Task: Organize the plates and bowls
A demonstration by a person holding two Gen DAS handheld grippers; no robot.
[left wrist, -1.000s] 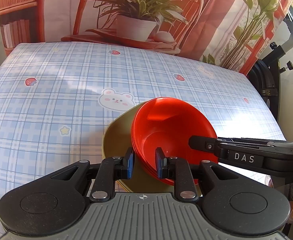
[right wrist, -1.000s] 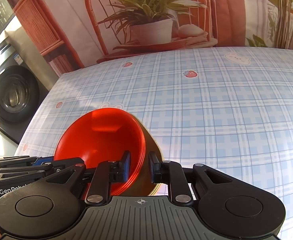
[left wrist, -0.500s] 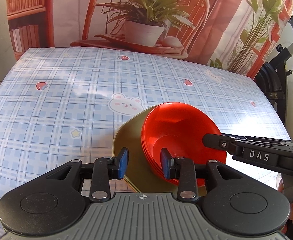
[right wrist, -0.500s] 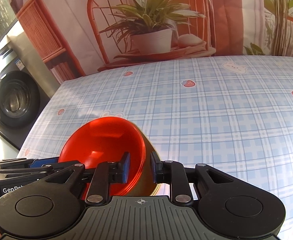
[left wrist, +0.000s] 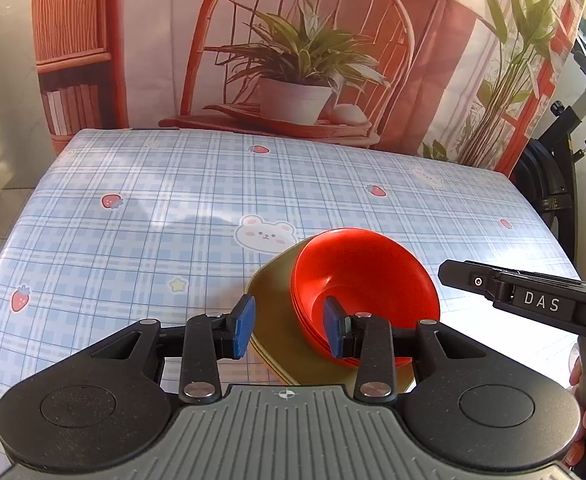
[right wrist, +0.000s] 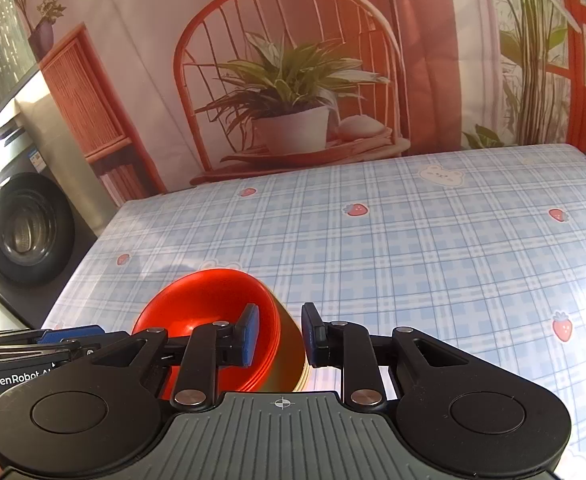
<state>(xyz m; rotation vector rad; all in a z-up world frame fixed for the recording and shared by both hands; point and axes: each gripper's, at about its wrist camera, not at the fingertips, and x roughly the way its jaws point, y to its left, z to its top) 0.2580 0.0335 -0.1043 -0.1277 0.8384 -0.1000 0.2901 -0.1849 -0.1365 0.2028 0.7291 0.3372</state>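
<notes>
The red bowls (left wrist: 363,292) sit nested on the olive plates (left wrist: 277,328) near the table's (left wrist: 153,220) front edge. Both the left gripper (left wrist: 289,330) and right gripper (right wrist: 280,334) have jaws spread, holding nothing. The stacking looks finished.

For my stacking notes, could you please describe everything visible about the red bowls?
The red bowls are a nested stack, several rims showing at the edge, glossy and plastic-looking, empty. They sit tilted on olive-yellow plates on the plaid tablecloth. Both the left gripper and right gripper straddle the rims, open.
</notes>
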